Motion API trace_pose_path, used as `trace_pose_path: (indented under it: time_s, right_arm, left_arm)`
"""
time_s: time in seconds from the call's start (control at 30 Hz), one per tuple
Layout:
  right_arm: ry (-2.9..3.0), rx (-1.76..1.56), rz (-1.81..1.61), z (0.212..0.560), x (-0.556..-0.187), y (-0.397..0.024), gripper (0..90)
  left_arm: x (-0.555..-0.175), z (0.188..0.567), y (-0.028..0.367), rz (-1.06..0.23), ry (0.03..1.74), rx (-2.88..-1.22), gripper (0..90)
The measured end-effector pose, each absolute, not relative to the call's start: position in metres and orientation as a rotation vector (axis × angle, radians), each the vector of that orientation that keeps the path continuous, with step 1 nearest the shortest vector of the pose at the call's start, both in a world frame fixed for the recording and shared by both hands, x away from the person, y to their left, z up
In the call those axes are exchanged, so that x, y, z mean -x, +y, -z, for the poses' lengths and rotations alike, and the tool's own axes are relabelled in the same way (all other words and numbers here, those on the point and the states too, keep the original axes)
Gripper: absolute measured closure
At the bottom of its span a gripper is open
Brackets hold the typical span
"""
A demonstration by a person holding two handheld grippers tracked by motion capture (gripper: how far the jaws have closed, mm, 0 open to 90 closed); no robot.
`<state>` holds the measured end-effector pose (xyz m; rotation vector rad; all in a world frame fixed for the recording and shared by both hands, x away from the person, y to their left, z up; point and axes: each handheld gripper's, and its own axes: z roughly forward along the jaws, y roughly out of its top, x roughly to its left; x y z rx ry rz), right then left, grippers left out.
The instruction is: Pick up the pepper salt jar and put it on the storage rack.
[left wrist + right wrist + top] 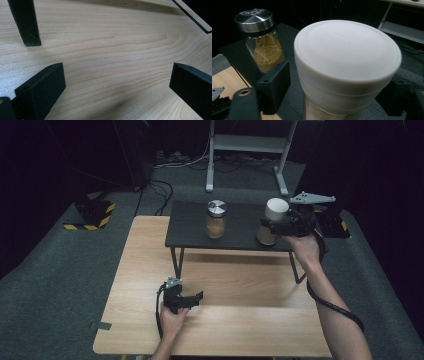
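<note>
On the dark raised shelf [240, 232] at the far side of the wooden tabletop [150, 270], the right gripper [272, 222] sits around a white-lidded jar [272, 217], which stands upright near the shelf's right end. From the right gripper view you can see the jaws on both sides of the jar [347, 70], just under the big white lid, but with a visible gap on the left, so they're parted around it rather than squeezing, and the jar rests on the shelf on its own. A bit further left on the same shelf, well apart, there's a glass jar with a shiny metal lid [216, 219], partly filled with some tan powder. The left gripper [192, 299] is down low over the bare tabletop near the front, jaws wide apart with nothing between them; its own view is just wood grain plus one of the shelf's black legs [25, 22] at the upper left.
</note>
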<state>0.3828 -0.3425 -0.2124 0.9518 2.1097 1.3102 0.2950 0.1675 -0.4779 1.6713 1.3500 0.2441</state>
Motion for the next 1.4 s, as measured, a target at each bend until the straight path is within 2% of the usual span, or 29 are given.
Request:
trace_pose_path:
  time_s: [0.07, 0.3, 1.4]
  right_arm:
    - [2.097, -0.955, -1.311, 0.215, -0.38, -0.342, 14.0]
    - [2.063, -0.984, -1.368, 0.227, -0.373, -0.354, 9.2]
    - [2.07, -1.037, -1.446, 0.28, -0.329, -0.39, 8.6]
  left_arm:
    - [-0.295, 0.478, 0.167, -0.244, 1.351, -1.671, 0.5]
    - [-0.295, 0.478, 0.167, -0.244, 1.35, -1.673, 0.5]
    - [-0.296, 0.478, 0.168, -0.239, 1.342, -1.676, 0.4]
